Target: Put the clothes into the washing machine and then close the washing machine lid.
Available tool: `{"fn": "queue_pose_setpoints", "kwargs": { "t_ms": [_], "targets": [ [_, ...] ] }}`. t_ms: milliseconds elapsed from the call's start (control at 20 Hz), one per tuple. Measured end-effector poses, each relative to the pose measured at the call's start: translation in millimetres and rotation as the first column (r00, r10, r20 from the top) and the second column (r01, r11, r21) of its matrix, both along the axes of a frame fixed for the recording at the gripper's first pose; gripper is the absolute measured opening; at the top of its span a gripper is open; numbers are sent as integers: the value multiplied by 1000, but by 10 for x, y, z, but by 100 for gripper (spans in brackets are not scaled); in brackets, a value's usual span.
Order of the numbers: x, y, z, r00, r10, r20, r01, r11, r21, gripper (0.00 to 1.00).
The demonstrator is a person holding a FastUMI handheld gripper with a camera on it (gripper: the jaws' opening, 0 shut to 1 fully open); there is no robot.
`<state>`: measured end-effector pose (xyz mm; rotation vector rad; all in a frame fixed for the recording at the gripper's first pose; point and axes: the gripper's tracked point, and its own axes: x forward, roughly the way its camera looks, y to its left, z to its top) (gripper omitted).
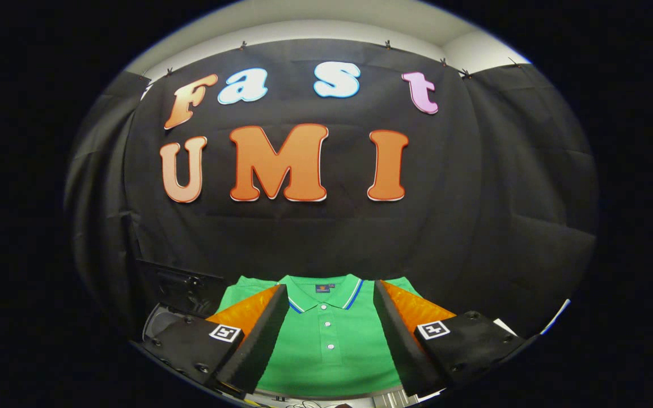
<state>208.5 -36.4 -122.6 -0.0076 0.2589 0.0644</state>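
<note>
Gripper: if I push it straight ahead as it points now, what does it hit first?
Probably the green polo shirt, lying flat between the open fingers of the gripper. Depth is unclear; aimed higher, it would reach the booth's black cloth wall.

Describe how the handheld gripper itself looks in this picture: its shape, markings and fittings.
The gripper has two long wedge-shaped fingers that spread apart like a V. Each finger sits on a black block with round screw heads. Each block carries a small square white tag with a black pattern. The fingers are open, with the green polo shirt lying between them.
</note>
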Motion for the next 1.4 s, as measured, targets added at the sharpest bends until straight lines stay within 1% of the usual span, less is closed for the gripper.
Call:
{"fn": "queue_pose_setpoints", "kwargs": {
  "t_ms": [200, 450, 550, 800, 850, 900, 950, 1150, 1300, 1400],
  "targets": [
    [390, -23, -520, 992, -4, -126, 6, 1000, 16, 97],
    [678, -11, -1030, 966, 1, -259, -3, 1000, -8, 97],
    [729, 58, -1173, 953, 17, -303, -17, 1000, 3, 97],
    [698, 87, -1459, 915, 25, -403, -13, 999, 31, 97],
    [729, 72, -1438, 918, 16, -395, -4, 1000, 31, 98],
    [721, 74, -1495, 909, 16, -417, -3, 1000, 30, 97],
    [719, 79, -1433, 911, 12, -412, 1, 1000, 29, 98],
    [679, 120, -1454, 894, 18, -449, -16, 1000, 9, 98],
    [687, 127, -1453, 879, 28, -475, -19, 1000, 24, 76],
    [665, 185, -1451, 865, 48, -499, -47, 999, 16, 62]
  ]
}}
